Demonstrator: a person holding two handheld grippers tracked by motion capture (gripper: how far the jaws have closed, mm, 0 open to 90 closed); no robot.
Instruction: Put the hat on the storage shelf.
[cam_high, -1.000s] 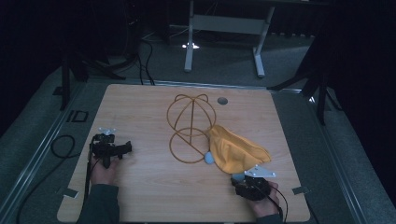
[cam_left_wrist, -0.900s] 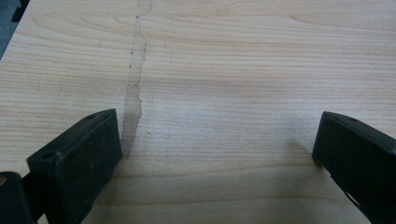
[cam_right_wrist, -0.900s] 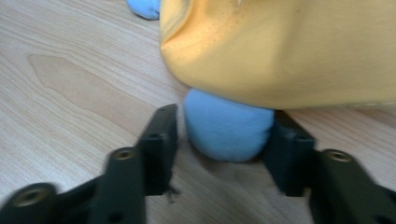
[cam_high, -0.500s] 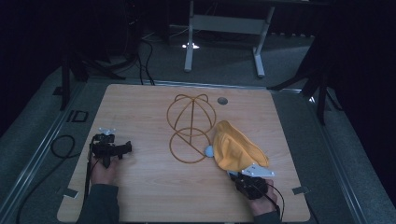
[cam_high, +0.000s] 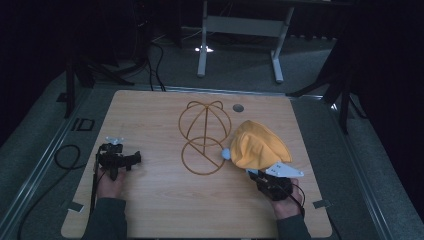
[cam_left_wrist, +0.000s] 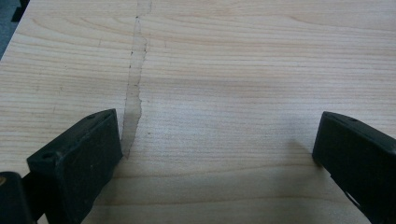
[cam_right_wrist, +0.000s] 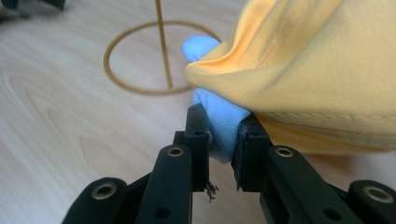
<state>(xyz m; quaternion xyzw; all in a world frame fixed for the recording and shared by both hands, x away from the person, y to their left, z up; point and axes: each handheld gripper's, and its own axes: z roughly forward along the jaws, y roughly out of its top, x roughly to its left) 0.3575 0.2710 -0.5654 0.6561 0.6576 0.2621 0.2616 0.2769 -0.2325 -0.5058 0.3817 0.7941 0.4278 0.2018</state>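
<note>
A yellow cloth (cam_high: 260, 147) with a light blue trim (cam_high: 226, 153) lies bunched at the table's right, beside a brown wire frame (cam_high: 205, 137) of rings and arcs. My right gripper (cam_high: 251, 172) is at the cloth's near edge. In the right gripper view the right gripper (cam_right_wrist: 223, 135) has just closed and is shut on a fold of the blue trim (cam_right_wrist: 219, 126), with the yellow cloth (cam_right_wrist: 317, 70) draped above it. My left gripper (cam_high: 136, 160) rests at the table's left. In its own view the left gripper (cam_left_wrist: 217, 149) stands open over bare wood.
A small round grommet (cam_high: 238, 107) sits in the table's far edge area. A grey metal stand (cam_high: 240, 25) is on the floor beyond the table, and cables (cam_high: 65, 155) loop on the floor at the left. A strip of clear tape (cam_left_wrist: 135, 93) runs across the wood.
The right gripper has closed on the blue trim and risen a little. The yellow cloth has gone from spread flat to bunched up, pulled higher. The left gripper has stayed put.
</note>
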